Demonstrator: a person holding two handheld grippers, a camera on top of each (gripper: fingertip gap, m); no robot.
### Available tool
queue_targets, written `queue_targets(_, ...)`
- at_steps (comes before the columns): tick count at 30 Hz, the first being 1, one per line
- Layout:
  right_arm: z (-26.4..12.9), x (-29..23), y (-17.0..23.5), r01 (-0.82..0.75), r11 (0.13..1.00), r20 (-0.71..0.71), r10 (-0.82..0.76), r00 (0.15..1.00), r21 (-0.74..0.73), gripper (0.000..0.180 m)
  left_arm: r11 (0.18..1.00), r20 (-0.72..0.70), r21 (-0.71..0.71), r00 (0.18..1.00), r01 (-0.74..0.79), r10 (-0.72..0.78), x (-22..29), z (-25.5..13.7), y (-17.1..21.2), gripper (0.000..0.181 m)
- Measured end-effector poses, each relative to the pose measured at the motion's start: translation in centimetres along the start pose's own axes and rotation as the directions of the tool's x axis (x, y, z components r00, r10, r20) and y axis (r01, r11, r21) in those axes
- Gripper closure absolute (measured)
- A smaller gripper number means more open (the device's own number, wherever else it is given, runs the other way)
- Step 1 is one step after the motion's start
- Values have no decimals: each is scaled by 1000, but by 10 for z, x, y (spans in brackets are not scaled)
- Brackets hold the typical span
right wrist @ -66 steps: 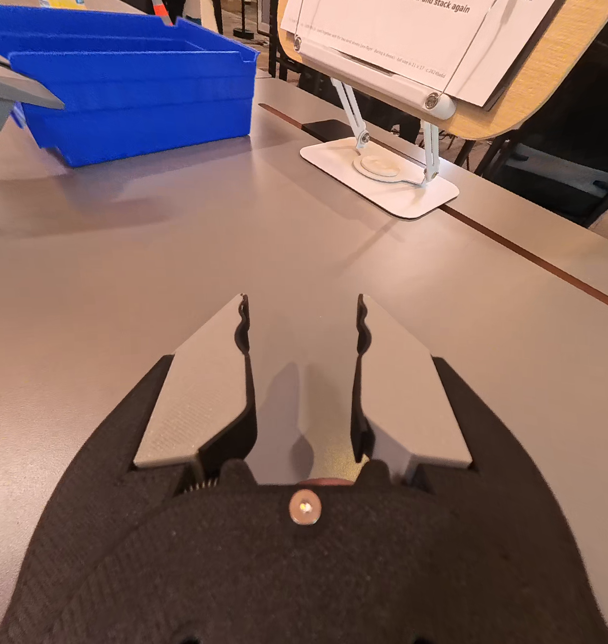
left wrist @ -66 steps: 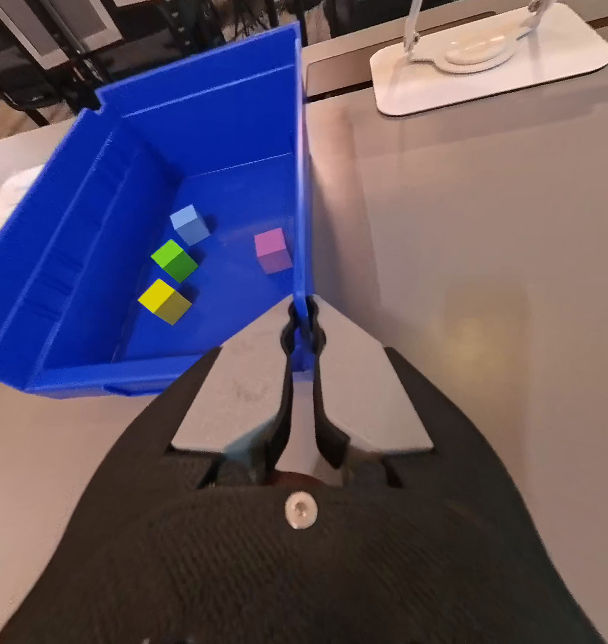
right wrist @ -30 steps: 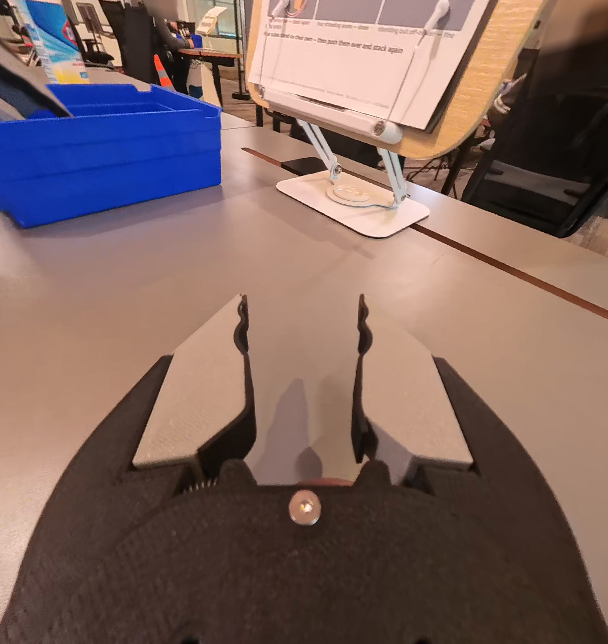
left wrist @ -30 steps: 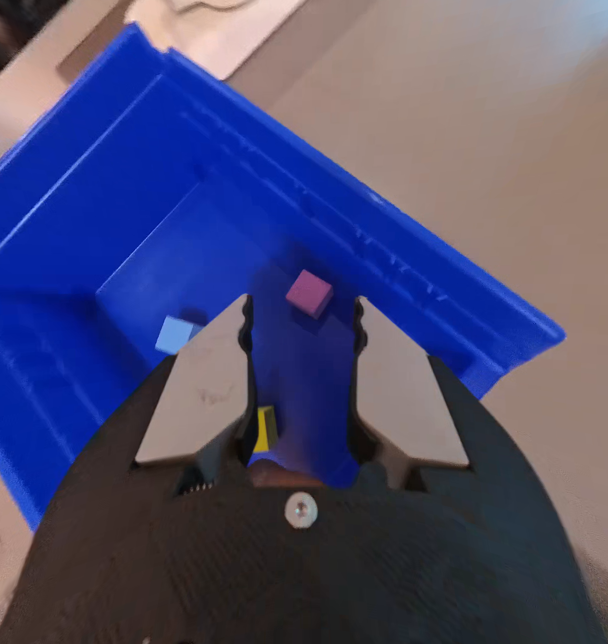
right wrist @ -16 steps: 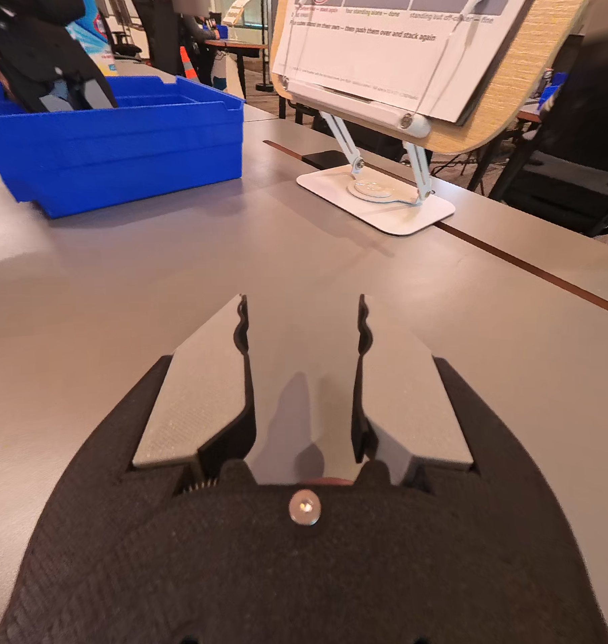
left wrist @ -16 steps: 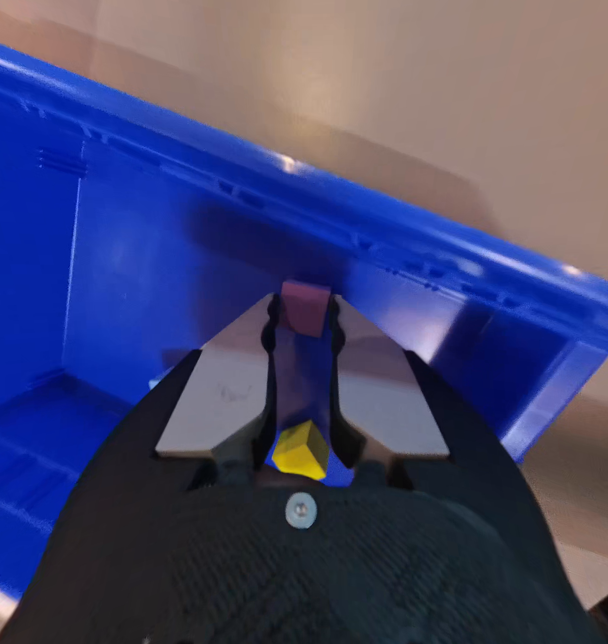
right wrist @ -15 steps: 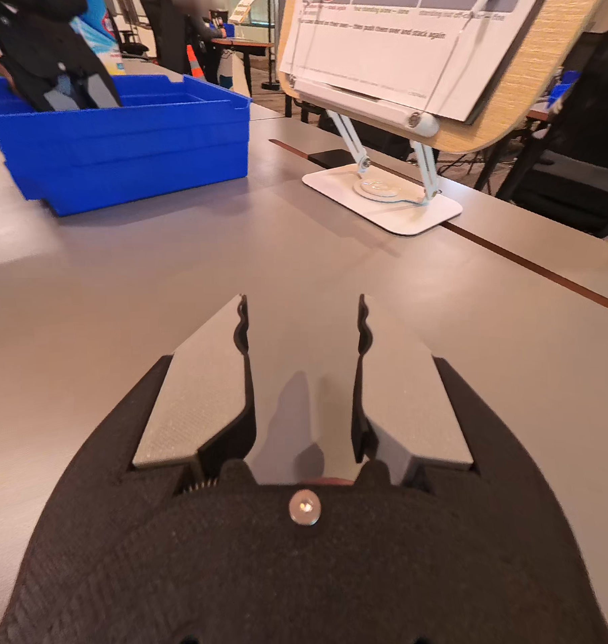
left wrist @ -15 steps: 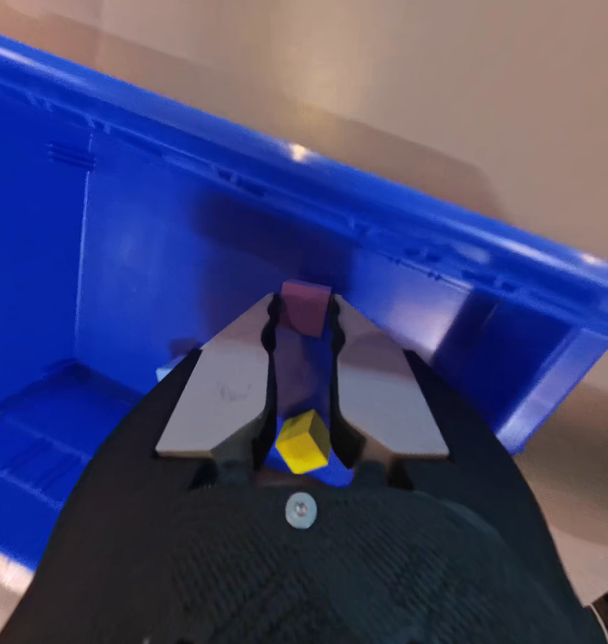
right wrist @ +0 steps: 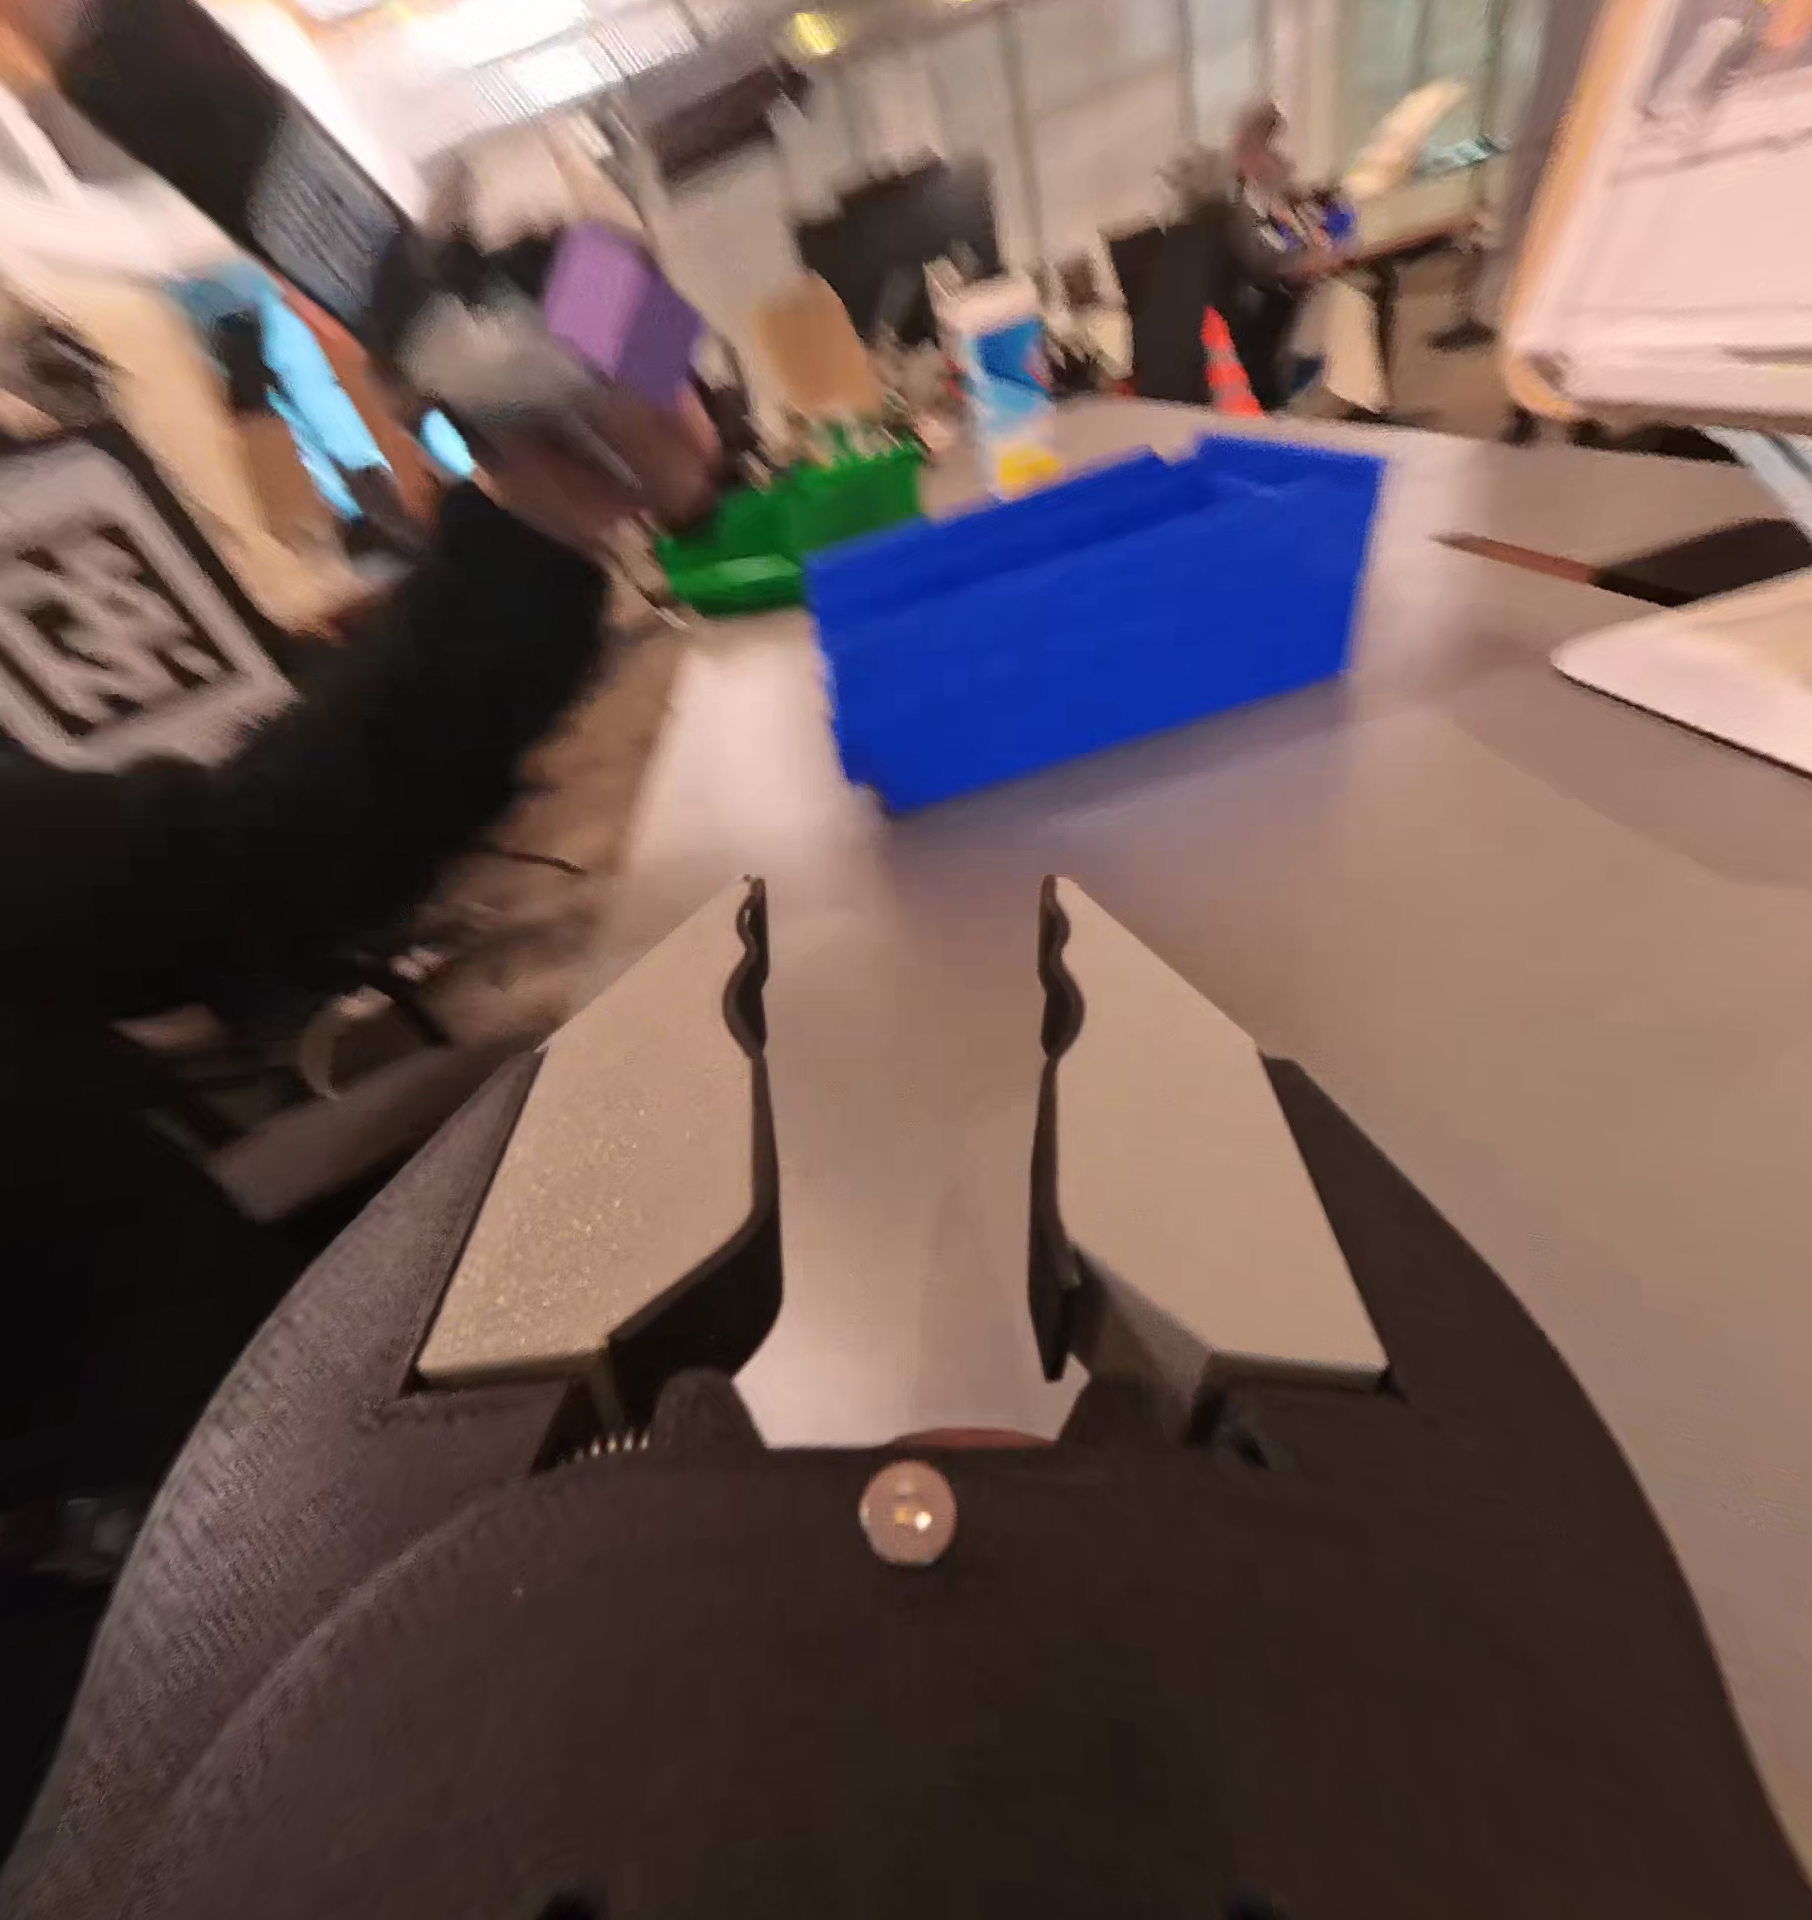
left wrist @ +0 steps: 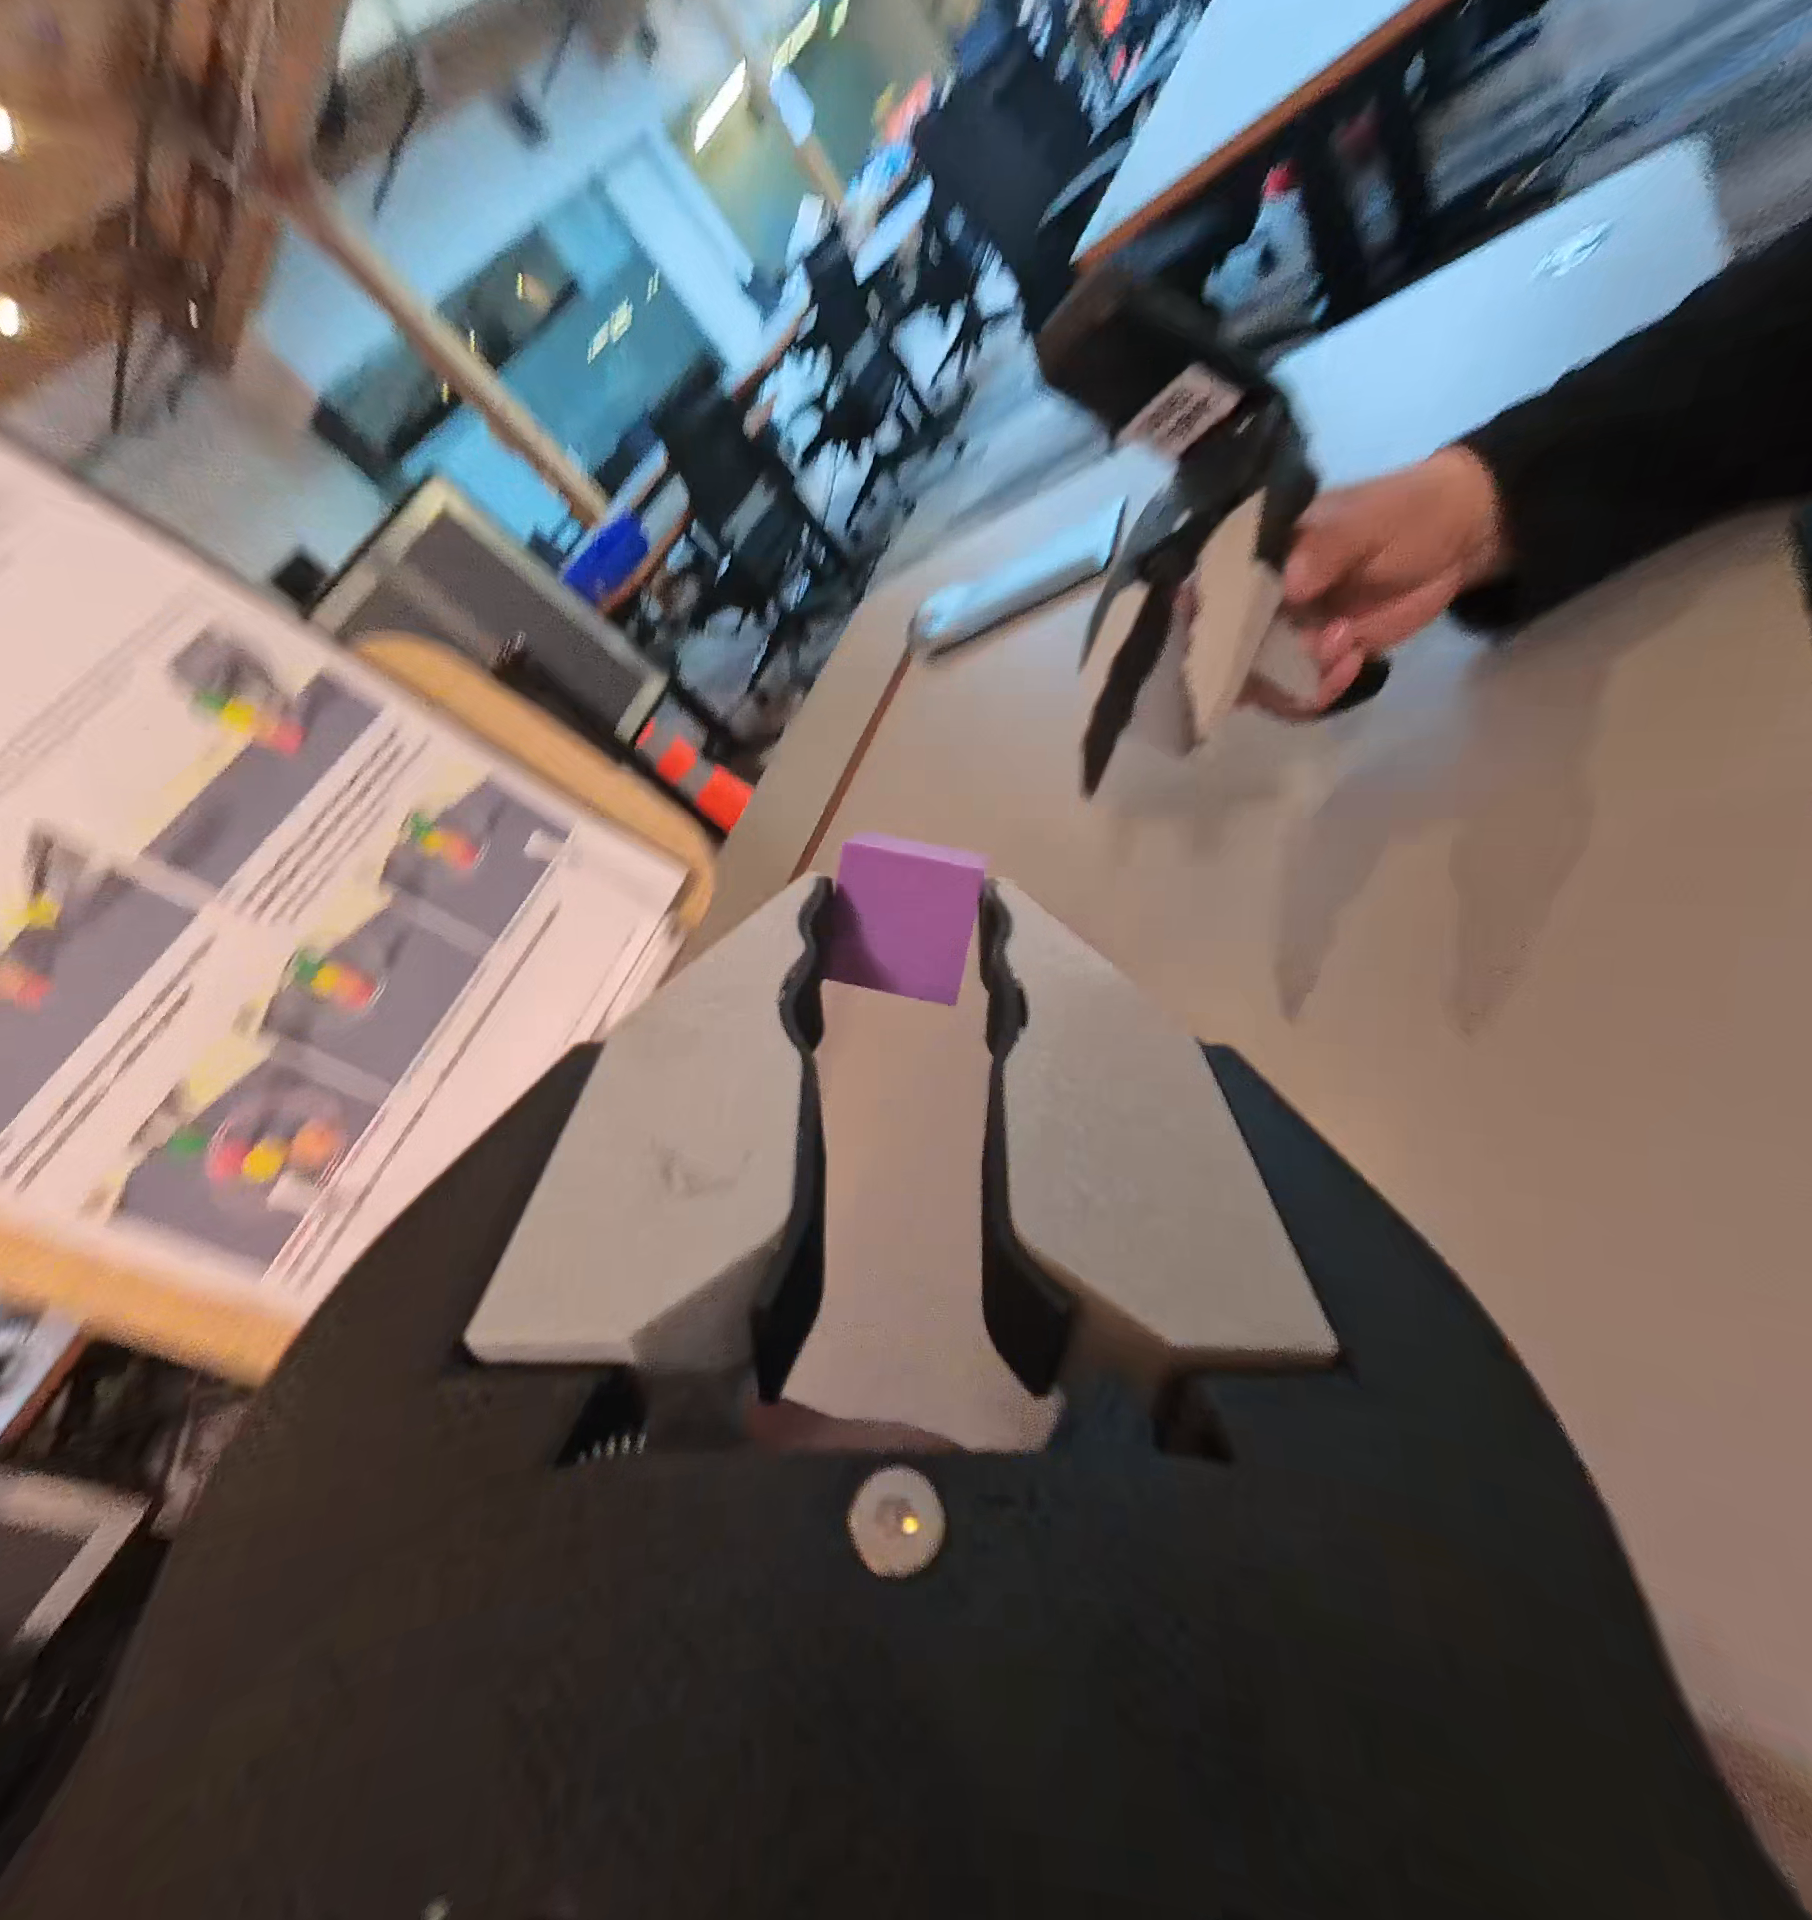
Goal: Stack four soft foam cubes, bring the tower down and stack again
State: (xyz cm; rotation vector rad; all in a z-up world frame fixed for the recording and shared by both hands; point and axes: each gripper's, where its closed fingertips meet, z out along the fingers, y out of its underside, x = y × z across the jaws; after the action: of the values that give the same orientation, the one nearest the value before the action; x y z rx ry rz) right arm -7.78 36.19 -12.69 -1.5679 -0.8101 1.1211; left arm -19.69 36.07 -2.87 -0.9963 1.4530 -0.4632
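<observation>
1. Purple cube (left wrist: 902,923): clamped between the tips of the left gripper (left wrist: 900,940), up in the air above the grey table (left wrist: 1504,1039). Sits at the very front of the fingers, and its top face shows.
2. Left gripper: jaws closed down to the cube's width, both fingertips touching its sides. Nothing else in them.
3. Right gripper (right wrist: 902,940): jaws apart with a clear gap, holding nothing, low over the table. Bare tabletop shows between the fingers.
4. In the left wrist view the right gripper shows farther off at upper right, held in a person's hand (left wrist: 1390,582) with a dark sleeve, tips pointing down toward the table.
5. In the right wrist view the left gripper with the purple cube shows blurred at upper left, higher than the blue bin (right wrist: 1089,623).
6. Blue bin stands on the table well ahead of the right gripper. Can't see inside it from here.
7. Green bin (right wrist: 777,540) beyond the blue one, to the left.
8. Document stand (left wrist: 258,987) with printed sheets to the left of the left gripper; its white base (right wrist: 1733,665) at the right edge of the right view.
9. Both views have motion blur.
</observation>
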Motion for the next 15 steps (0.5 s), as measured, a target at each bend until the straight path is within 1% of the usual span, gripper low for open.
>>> queue_targets(2, -5, -16, -16, -56, 994, 98, 48, 994, 91, 131, 995, -30, 101, 1000, 3, 0, 23, 30, -15, 155)
queue_targets(5, -14, -31, -24, -153, 981, 216, 124, 968, 122, 129, 982, -76, 190, 997, 15, -1, 51, 70, -21, 155)
queue_targets(7, -21, -39, -29, -255, 958, 316, 203, 927, 133, 122, 975, -105, 220, 994, 13, 10, 65, 91, -20, 155)
queue_targets(9, -28, -39, -37, -362, 920, 400, 278, 873, 150, 126, 963, -115, 266, 993, 28, 3, 70, 104, -23, 155)
queue_targets(12, -29, -30, -34, -432, 894, 407, 352, 843, 122, 131, 942, -133, 332, 991, 54, -10, 71, 115, -30, 155)
queue_targets(15, -30, -33, -36, -475, 874, 453, 383, 805, 106, 130, 939, -137, 341, 991, 42, 6, 72, 125, -27, 155)
